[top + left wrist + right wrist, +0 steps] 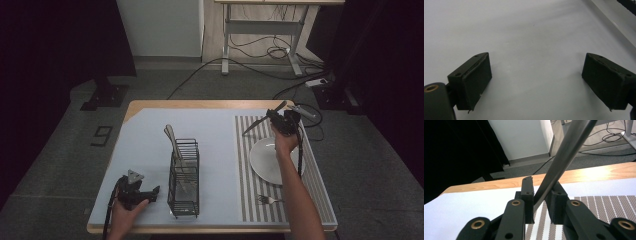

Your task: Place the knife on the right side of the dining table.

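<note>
High view: right gripper (pixel 278 121) holds a knife (pixel 254 125) aloft past the plate (pixel 265 161); rack (pixel 183 176) mid-table, fork (pixel 266 200) on the mat.
Left gripper view: jaws wide apart, empty, over the table (pixel 531 37).
Right gripper view: jaws closed on the knife (pixel 564 157), which sits aslant.
Risk: a slanted hold could let it pivot or slip.
</note>
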Demonstrator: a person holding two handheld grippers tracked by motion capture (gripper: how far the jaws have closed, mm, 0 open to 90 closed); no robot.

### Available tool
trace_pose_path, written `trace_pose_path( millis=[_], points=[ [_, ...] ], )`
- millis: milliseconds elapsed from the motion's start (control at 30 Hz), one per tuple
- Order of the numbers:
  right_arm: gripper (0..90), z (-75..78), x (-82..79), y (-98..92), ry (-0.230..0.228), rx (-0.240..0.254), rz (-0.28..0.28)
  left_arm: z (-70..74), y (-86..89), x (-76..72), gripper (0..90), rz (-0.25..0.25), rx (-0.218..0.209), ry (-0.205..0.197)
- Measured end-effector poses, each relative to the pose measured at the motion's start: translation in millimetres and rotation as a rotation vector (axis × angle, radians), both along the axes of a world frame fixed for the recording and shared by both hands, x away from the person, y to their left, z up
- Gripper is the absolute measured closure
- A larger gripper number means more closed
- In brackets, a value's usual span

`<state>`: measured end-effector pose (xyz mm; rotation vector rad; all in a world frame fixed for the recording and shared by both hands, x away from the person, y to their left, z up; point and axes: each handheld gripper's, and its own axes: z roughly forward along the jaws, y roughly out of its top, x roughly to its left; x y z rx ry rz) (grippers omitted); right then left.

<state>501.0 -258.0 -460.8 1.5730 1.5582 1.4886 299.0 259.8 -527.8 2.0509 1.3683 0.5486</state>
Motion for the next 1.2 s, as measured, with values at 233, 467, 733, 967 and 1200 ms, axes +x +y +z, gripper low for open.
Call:
trace_pose_path(
  millis=[233, 467, 733, 967, 1200],
  points=[
    [74.6, -4.6, 2.7, -7.6, 0.018, -0.006, -0.014, 0.0, 0.0, 0.0, 8.6, 0.0, 0.0, 0.0],
    [73.7, -8.4, 4.2, -12.1, 0.025, 0.006, -0.02, 0.0, 0.0, 0.0, 8.6, 0.0, 0.0, 0.0],
    [72.2, -13.2, 5.6, -17.2, 0.038, 0.015, -0.035, 0.0, 0.0, 0.0, 8.6, 0.0, 0.0, 0.0],
    [70.5, -21.5, 6.4, -24.7, 0.057, 0.044, -0.055, 0.0, 0.0, -0.1, 8.6, 0.0, 0.001, -0.001],
    [69.1, -26.6, 5.9, -29.0, 0.067, 0.056, -0.067, 0.0, -0.1, -0.1, 8.6, 0.0, 0.001, -0.001]
  ],
)
